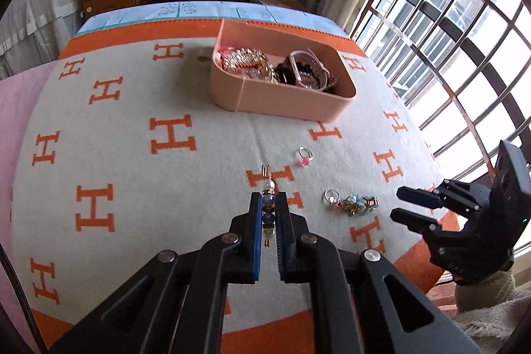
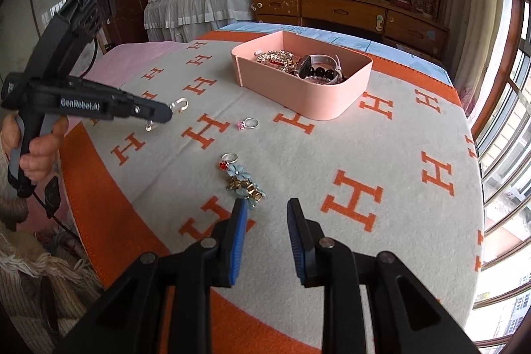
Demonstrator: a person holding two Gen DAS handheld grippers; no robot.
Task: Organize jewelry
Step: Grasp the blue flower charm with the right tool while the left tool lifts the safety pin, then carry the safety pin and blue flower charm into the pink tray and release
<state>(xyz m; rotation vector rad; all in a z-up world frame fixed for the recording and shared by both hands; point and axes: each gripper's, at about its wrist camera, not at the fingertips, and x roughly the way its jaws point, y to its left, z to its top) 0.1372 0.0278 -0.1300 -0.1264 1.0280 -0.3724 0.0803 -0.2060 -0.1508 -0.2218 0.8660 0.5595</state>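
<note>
Left gripper point(image 1: 268, 204) jaws narrow, pinched on a beaded charm with pearl and blue beads and a gold double-loop hook point(image 1: 268, 188). Beads sit between the pads and the hook end pokes out past the tips. From the right wrist view the charm looks lifted clear of the bed.

Right gripper point(image 2: 267, 208) jaws wide, holding nothing. A blue-flower and gold-metal brooch cluster point(image 2: 244, 183) lies just ahead of its left finger.

Risks:
- The grip is on round beads along a thin strand. It could pivot or slip out on the carry to the pink plastic tray point(image 1: 292, 102), well ahead of the left jaws.
- The protruding hook could snag the grey-and-orange H-pattern blanket point(image 1: 166, 108) or tangle in the chains already in the tray on release.
- The right gripper closing on the brooch could also catch the small silver ring with a red stone point(image 2: 228, 159), which touches or nearly touches the brooch on its far side.

Count: 1 charm held; loose on the blanket, 2 rings (the second a silver ring with a pink stone point(image 2: 247, 123)) and 1 brooch; 1 tray, contents piled, not countable.
</note>
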